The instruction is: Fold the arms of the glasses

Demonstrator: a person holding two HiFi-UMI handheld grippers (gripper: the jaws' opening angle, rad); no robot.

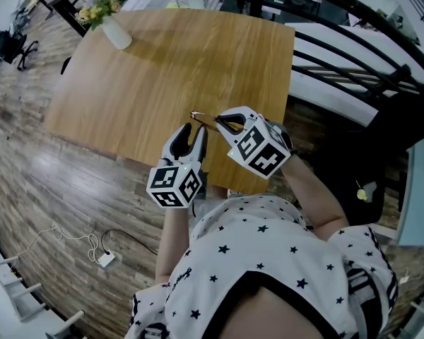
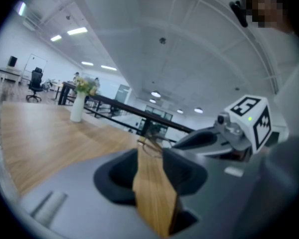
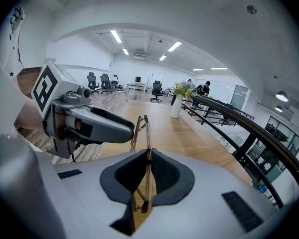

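Note:
Thin gold-rimmed glasses (image 3: 142,128) stick out edge-on between the pads of my right gripper (image 3: 148,156), which is shut on them. In the head view the glasses (image 1: 201,116) hang over the near part of the wooden table (image 1: 169,69), held by the right gripper (image 1: 222,123). My left gripper (image 1: 192,130) sits just left of them, its jaws a little apart. In the left gripper view the glasses (image 2: 150,146) lie just beyond the left gripper (image 2: 150,159), with only table showing in the gap between the jaws. The right gripper (image 2: 209,137) reaches in from the right.
A white vase with flowers (image 1: 109,21) stands at the table's far left corner. A black railing (image 1: 353,55) runs along the right of the table. A cable and a power strip (image 1: 104,258) lie on the wood floor at the near left.

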